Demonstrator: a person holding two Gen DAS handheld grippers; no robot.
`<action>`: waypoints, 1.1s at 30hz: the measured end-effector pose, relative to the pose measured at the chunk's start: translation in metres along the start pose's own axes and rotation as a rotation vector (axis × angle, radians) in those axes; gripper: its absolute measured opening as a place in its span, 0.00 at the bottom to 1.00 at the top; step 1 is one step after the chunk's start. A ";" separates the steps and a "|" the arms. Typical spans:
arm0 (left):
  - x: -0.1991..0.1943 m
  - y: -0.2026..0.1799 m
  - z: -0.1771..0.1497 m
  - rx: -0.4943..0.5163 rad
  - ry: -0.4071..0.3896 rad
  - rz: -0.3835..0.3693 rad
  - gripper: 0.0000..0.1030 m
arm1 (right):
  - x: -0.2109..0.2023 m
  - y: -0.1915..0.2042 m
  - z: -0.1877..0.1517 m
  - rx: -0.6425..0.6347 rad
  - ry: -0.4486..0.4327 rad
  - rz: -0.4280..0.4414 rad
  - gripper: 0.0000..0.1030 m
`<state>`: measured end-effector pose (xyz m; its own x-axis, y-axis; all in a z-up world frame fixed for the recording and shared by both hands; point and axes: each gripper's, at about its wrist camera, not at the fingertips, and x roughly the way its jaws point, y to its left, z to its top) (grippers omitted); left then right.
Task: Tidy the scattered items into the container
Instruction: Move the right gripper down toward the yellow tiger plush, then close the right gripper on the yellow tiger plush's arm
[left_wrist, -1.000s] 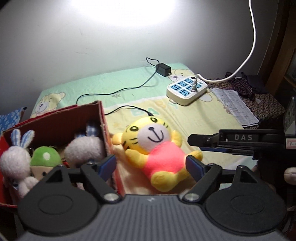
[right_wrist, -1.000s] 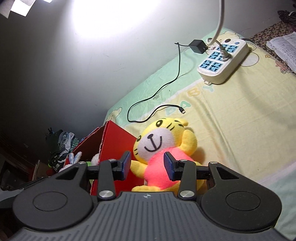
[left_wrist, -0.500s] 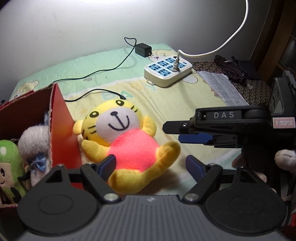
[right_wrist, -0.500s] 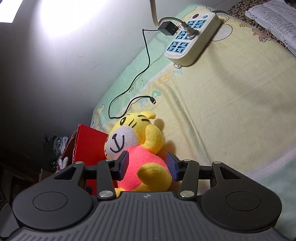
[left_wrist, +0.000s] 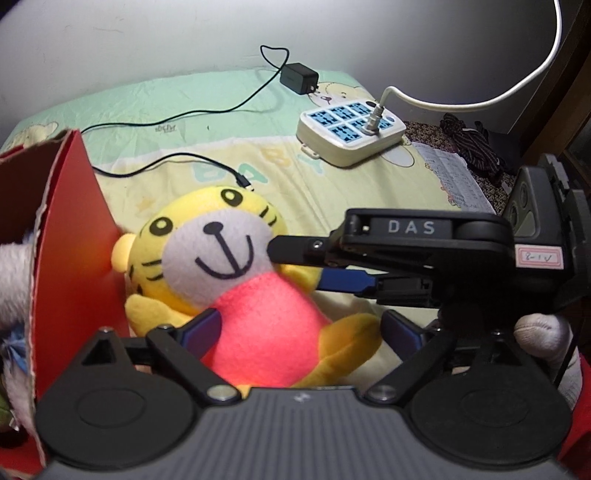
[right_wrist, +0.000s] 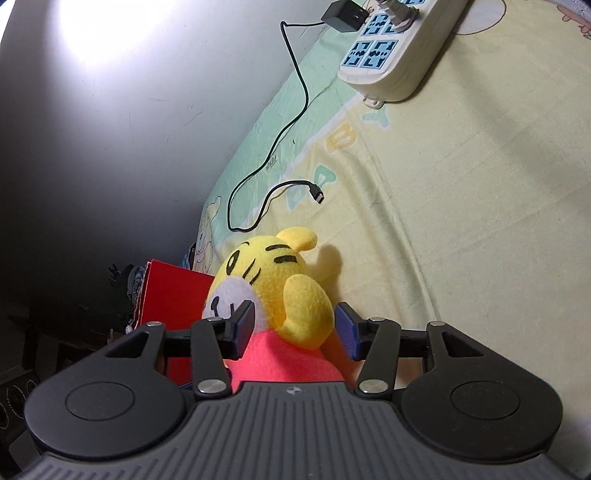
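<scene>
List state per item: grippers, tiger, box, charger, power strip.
left gripper: open, fingers either side of the tiger's body
right gripper: open, straddling the tiger's arm
tiger: lying on the bed beside the box, not yet gripped
box: open, plush toys inside
charger: unplugged, cable end loose on the sheet
power strip: one white plug inserted
</scene>
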<state>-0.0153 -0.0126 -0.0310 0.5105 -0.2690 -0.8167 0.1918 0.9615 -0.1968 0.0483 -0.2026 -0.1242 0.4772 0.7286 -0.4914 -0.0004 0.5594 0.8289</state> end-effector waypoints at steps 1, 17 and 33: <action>0.002 0.001 0.000 -0.001 0.002 0.004 0.94 | 0.005 -0.001 0.001 0.002 0.007 0.000 0.51; -0.011 -0.005 -0.010 0.001 0.025 -0.077 0.95 | -0.005 -0.008 -0.016 0.087 0.099 0.117 0.24; -0.035 -0.049 -0.045 0.134 0.052 -0.216 0.94 | -0.097 -0.029 -0.078 0.202 0.004 0.019 0.25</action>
<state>-0.0803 -0.0476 -0.0173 0.4027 -0.4605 -0.7911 0.4028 0.8652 -0.2987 -0.0662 -0.2586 -0.1220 0.4756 0.7401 -0.4755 0.1671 0.4547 0.8748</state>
